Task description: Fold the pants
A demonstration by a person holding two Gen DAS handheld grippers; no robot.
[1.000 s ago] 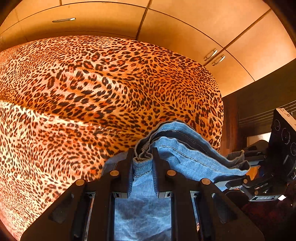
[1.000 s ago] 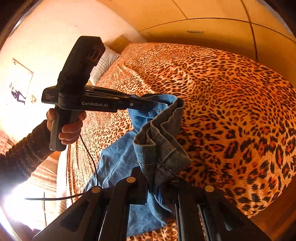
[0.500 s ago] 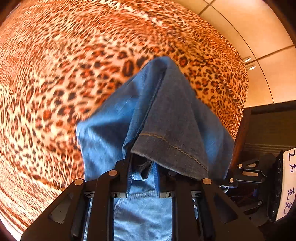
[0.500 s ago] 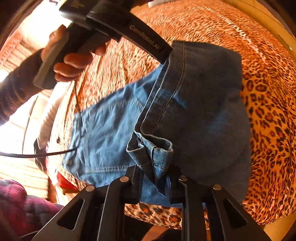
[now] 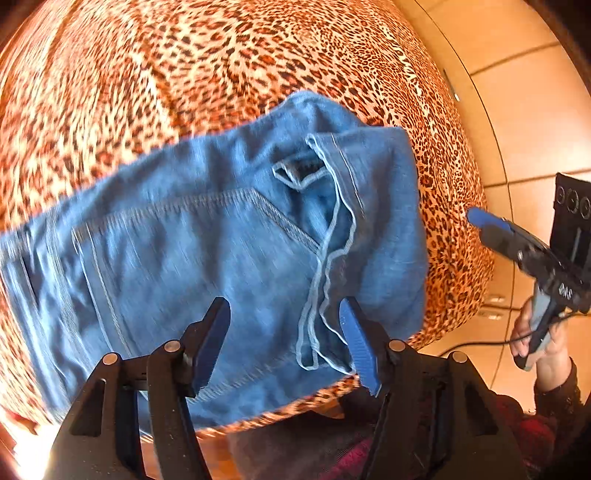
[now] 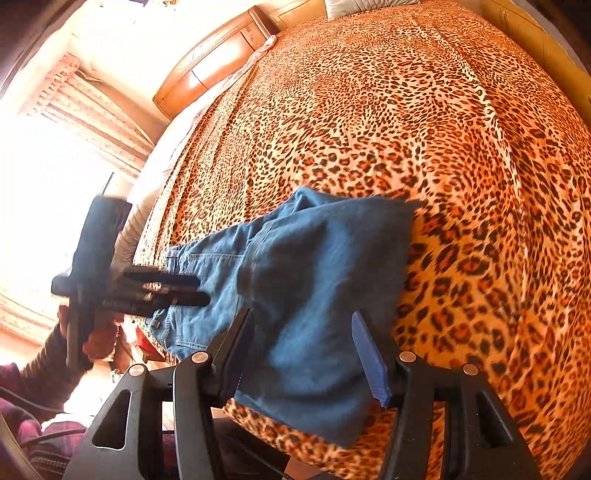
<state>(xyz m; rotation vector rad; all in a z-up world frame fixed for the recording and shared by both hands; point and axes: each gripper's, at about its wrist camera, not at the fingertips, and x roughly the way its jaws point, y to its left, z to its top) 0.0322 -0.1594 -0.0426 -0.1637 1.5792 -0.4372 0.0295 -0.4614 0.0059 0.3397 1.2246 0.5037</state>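
Note:
The blue denim pants [image 5: 229,243] lie folded over on the leopard-print bed [image 5: 184,74], near its front edge. The leg hems rest on top by the back pocket. My left gripper [image 5: 284,332] is open and empty just above the pants. My right gripper [image 6: 303,343] is open and empty above the folded end of the pants [image 6: 317,280]. The left gripper also shows in the right wrist view [image 6: 195,288], over the waist end. The right gripper shows in the left wrist view [image 5: 480,218], off the bed's corner.
The bed's front edge [image 6: 280,435] runs just below the pants. A wooden headboard [image 6: 218,62] and a pillow [image 6: 362,5] are at the far end. A bright window with curtains [image 6: 74,122] is at the left. Tiled floor [image 5: 528,122] lies beside the bed.
Both grippers have let go of the leg hems and opened. The legs now lie folded over the seat of the pants. Both grippers have pulled back a little.

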